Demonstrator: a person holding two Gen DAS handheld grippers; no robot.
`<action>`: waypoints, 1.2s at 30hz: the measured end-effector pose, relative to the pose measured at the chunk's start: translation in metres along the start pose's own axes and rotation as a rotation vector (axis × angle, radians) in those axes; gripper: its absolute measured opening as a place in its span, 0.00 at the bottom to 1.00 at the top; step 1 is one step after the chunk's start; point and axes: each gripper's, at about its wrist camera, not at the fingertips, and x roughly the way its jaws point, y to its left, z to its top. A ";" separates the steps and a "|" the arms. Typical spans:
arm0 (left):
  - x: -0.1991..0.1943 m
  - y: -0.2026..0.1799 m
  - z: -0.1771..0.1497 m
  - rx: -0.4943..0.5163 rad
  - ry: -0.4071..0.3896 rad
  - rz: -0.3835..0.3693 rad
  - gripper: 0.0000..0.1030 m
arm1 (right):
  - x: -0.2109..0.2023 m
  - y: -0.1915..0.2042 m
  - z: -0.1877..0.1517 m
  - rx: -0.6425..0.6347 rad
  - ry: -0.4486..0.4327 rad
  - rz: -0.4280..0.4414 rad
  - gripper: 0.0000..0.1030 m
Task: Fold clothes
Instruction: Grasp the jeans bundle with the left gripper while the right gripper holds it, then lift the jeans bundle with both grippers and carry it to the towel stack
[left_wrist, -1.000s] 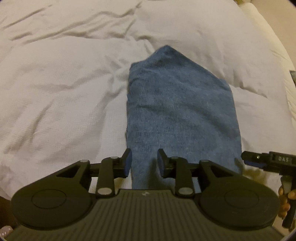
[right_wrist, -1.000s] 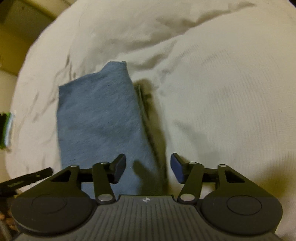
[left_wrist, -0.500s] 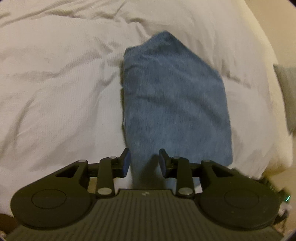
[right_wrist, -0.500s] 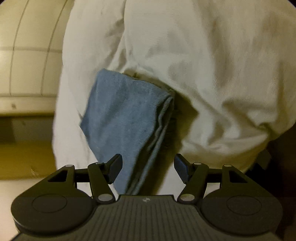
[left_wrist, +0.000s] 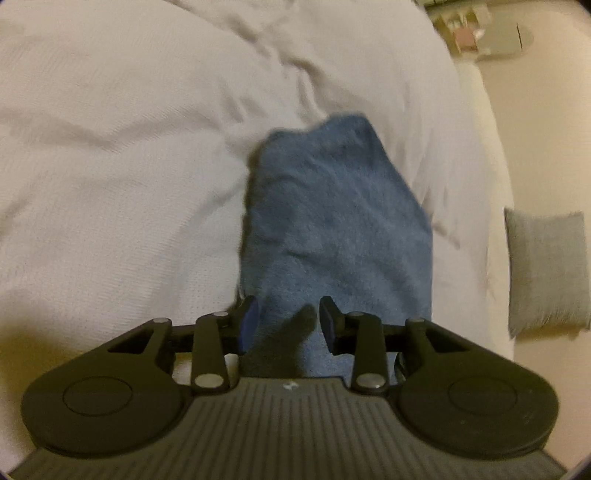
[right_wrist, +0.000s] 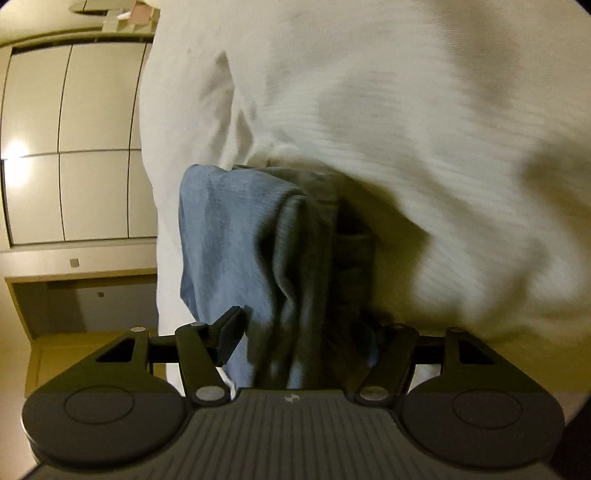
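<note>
A folded blue towel (left_wrist: 340, 221) lies on the white bed cover (left_wrist: 122, 166). My left gripper (left_wrist: 288, 325) is open, its fingers straddling the towel's near end from above. In the right wrist view the towel (right_wrist: 236, 251) shows edge-on, with its stacked layers running in between the fingers. My right gripper (right_wrist: 310, 336) is open, rolled on its side, level with the towel's folded edge. Its right finger (right_wrist: 391, 343) is partly hidden behind the towel's dark underside.
The bed's right edge (left_wrist: 495, 184) drops to a beige floor where a grey cushion (left_wrist: 546, 269) lies. Pale cabinet doors (right_wrist: 74, 147) and a wooden shelf (right_wrist: 81, 277) stand beyond the bed in the right wrist view.
My right gripper has rolled sideways and dropped to the level of the bed edge, closing in on the towel's side. My left gripper has moved nearer over the towel's near end.
</note>
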 end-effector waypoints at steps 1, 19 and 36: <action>-0.002 0.002 0.000 -0.010 -0.009 -0.001 0.30 | 0.001 0.001 0.002 -0.001 0.004 -0.001 0.68; 0.051 0.001 0.025 0.005 -0.012 -0.194 0.44 | 0.017 0.002 0.007 -0.061 -0.038 0.088 0.56; -0.008 -0.061 0.017 0.006 -0.164 -0.285 0.22 | 0.000 0.092 0.018 -0.276 0.043 0.146 0.35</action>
